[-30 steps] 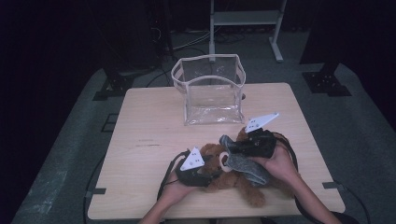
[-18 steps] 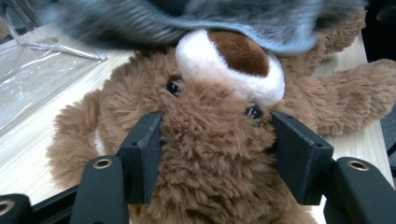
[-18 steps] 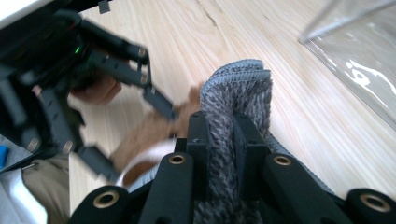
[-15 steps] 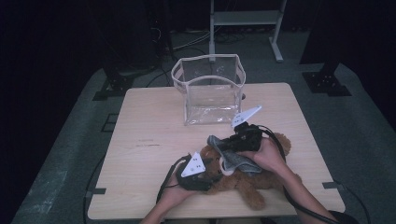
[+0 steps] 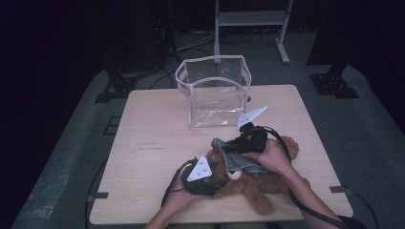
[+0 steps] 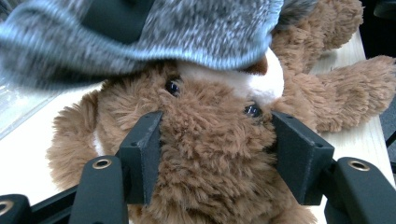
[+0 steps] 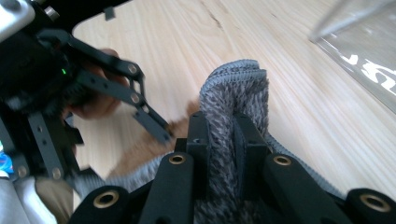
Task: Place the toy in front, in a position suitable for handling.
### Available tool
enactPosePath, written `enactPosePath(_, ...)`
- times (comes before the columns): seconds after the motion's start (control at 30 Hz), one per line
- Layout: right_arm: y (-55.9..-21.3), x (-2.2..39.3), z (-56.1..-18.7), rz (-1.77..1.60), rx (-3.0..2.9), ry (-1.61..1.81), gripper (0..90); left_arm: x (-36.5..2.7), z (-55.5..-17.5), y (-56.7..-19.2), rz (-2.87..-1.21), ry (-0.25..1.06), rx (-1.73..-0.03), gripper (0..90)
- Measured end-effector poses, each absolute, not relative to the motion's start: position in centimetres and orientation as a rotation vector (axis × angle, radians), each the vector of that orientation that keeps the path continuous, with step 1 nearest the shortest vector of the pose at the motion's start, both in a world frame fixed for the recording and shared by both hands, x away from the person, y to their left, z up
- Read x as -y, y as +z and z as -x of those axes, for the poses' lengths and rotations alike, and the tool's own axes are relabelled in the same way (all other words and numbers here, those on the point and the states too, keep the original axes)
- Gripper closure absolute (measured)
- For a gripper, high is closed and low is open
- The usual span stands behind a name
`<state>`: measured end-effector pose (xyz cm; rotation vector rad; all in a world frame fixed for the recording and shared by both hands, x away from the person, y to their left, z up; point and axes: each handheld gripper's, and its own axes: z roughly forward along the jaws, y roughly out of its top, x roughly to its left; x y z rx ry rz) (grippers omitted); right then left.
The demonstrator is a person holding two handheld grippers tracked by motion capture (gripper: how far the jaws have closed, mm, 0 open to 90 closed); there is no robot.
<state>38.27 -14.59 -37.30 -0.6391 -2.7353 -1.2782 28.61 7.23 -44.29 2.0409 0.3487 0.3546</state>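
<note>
Two items, both near side of clear bag (image 5: pixel 213 93): teddy bear (image 5: pixel 258 183), head clamped in your L gripper (image 6: pixel 212 154); grey cloth (image 7: pixel 236 100) draped over bear's head, pinched in your R gripper (image 7: pixel 219 140).

A pale wooden table (image 5: pixel 157 124) stands on grey carpet (image 5: pixel 71 162) in a dim room, dark beyond its far edge, where a white metal frame (image 5: pixel 250 19) and black stand bases (image 5: pixel 333 85) sit among loose cables.
</note>
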Motion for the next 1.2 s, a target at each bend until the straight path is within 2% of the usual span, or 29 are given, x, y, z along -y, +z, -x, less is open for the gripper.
enactPosePath(0.1, -37.9, 14.0, -38.6, 0.64, 2.745, -1.247, 78.4, -7.3, -28.7, -44.3, -2.04, 0.354, -0.349, 37.1)
enactPosePath(0.27, -37.9, 16.6, -38.6, 0.729, 2.774, -1.241, 78.5, -7.3, -28.8, -44.3, -2.036, 0.349, -0.343, 37.3)
enactPosePath(0.53, -35.4, 19.1, -33.2, 0.638, 2.779, -1.395, 78.3, -7.4, -29.8, -43.8, -2.002, 0.303, -0.422, 36.8)
enactPosePath(0.8, -36.9, 20.9, -28.9, 0.607, 2.836, -1.472, 77.5, -9.7, -31.4, -41.4, -1.929, 0.286, -0.472, 42.6)
enactPosePath(1.03, -37.5, 18.1, -27.3, 0.476, 2.939, -1.472, 77.4, -8.8, -35.1, -40.7, -1.926, 0.161, -0.485, 45.5)
enactPosePath(1.2, -38.4, 15.8, -27.1, 0.388, 3.014, -1.446, 77.4, -7.3, -36.0, -41.1, -1.996, 0.128, -0.457, 45.5)
